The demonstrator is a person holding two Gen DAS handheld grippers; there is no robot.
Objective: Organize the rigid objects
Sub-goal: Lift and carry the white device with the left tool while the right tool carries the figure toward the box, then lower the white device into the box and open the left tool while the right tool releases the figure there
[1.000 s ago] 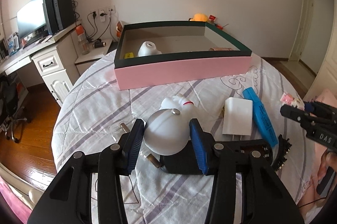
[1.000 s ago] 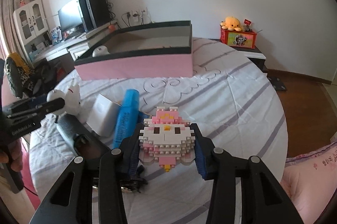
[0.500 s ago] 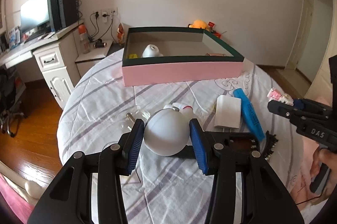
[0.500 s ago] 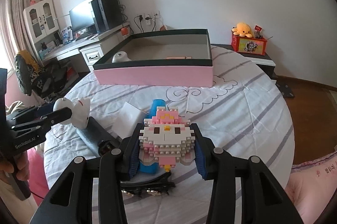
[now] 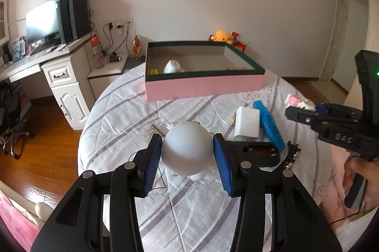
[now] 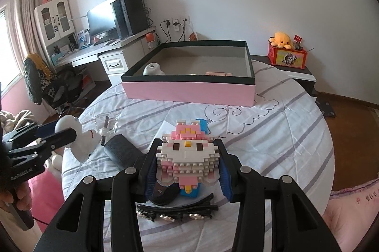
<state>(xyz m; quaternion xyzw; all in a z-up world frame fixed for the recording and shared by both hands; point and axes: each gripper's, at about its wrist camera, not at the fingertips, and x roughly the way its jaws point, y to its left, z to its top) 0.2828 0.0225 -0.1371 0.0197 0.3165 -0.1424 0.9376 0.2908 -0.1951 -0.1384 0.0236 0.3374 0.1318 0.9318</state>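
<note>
My left gripper [image 5: 188,152] is shut on a white round-headed figurine [image 5: 187,148] and holds it above the table. It also shows in the right wrist view [image 6: 80,140]. My right gripper [image 6: 188,164] is shut on a pink-and-white brick-built cat figure [image 6: 188,152], held above the table. The pink box with a dark green rim [image 5: 203,86] [image 6: 189,90] stands at the far side of the table. It holds a white object [image 5: 172,66] and a small yellow item [image 5: 153,71].
On the quilted round table [image 5: 123,114] lie a white charger block [image 5: 246,125], a blue case [image 5: 268,127], a black case [image 5: 255,153], a small glass bottle [image 6: 107,127] and a black hair clip [image 6: 177,210]. A desk with monitor [image 5: 42,24] stands left.
Both grippers have risen with their objects and pulled back from the table. The figurine has come up off the table in the left gripper.
</note>
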